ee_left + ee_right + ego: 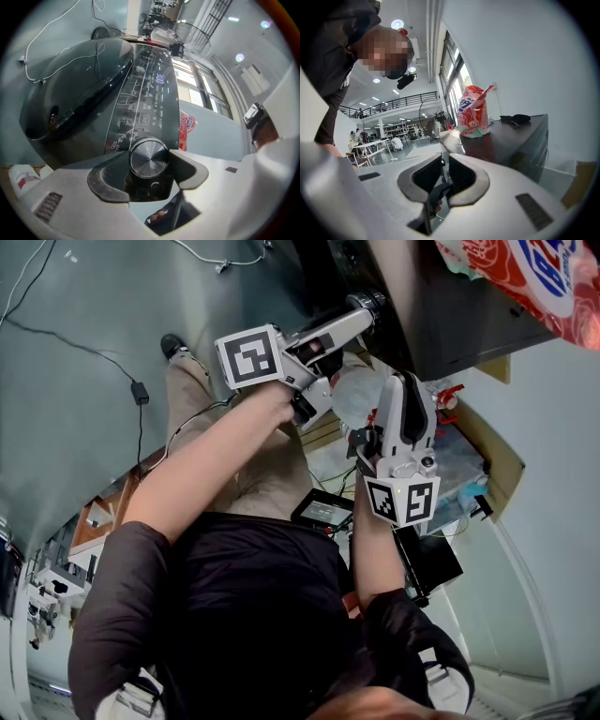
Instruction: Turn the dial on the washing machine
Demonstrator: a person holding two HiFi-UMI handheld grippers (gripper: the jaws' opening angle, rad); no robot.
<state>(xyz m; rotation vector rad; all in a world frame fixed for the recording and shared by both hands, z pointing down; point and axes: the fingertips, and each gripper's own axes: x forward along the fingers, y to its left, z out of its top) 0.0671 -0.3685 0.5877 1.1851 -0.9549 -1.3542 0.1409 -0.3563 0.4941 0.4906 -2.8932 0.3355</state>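
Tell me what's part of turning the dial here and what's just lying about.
Job:
dial
washing machine
left gripper, jaws on the dial

Lying about:
red bag
fan
right gripper, holding nothing

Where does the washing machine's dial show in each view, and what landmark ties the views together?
Left gripper view: the dial sits low centre, clamped between the jaws of the left gripper.
Head view: top centre, at that gripper's tips, largely hidden.
Right gripper view: not in it.
Shared landmark: the red-and-white bag on top of the machine shows in all three views.
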